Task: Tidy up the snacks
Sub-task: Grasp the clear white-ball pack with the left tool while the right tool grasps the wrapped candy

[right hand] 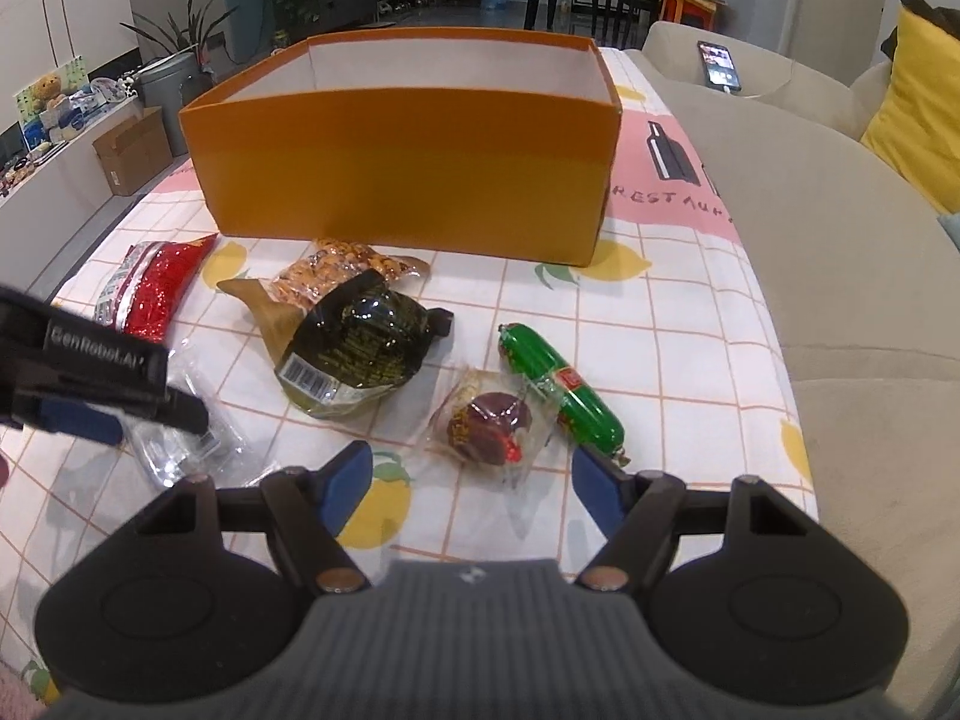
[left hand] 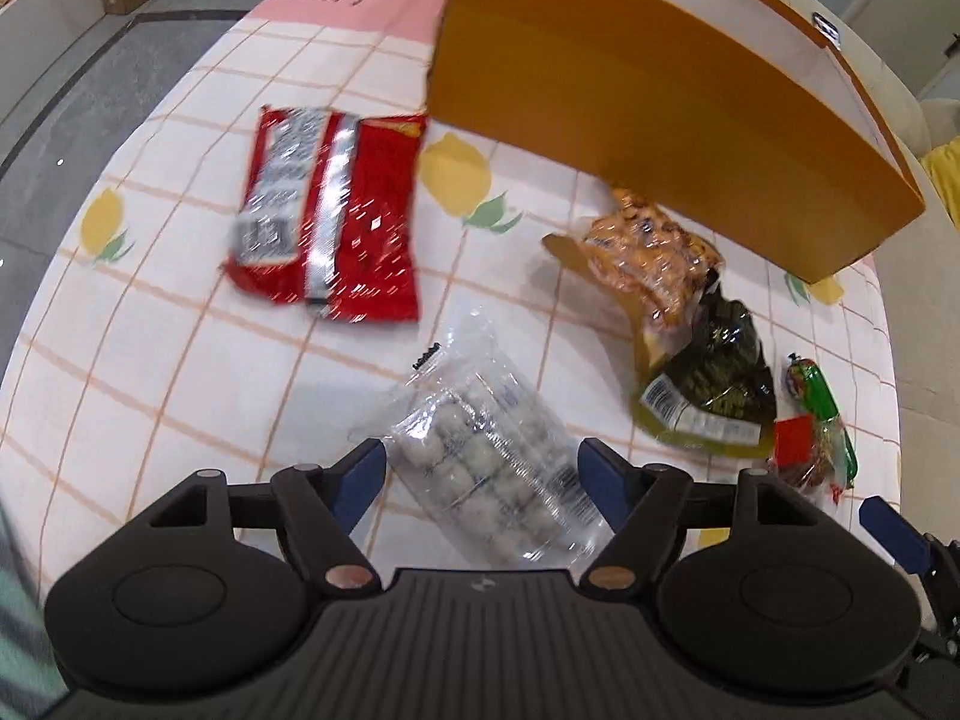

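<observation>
Orange box point(right hand: 408, 180) open-topped at back of checked lemon-print tabletop point(right hand: 660, 372), snacks loose in front of it, none visible inside.
Left gripper point(left hand: 480, 468) fingers spread wide, straddling clear pack of whitish pieces point(left hand: 486, 462), holding nothing; contact with pack can't tell. Right gripper point(right hand: 471, 471) fingers also wide apart, empty, just short of small clear-wrapped dark red snack point(right hand: 489, 426). Green sausage stick point(right hand: 561, 390) just beside that snack on its right. Dark green packet with barcode point(right hand: 354, 354) lies near centre, overlapping orange nut bag point(right hand: 336, 276) which sits close to box front wall. Red foil bag point(left hand: 327, 210) off to left, well apart from box; blurred in left wrist view. Beige sofa point(right hand: 840, 240) along tabletop's right edge.
</observation>
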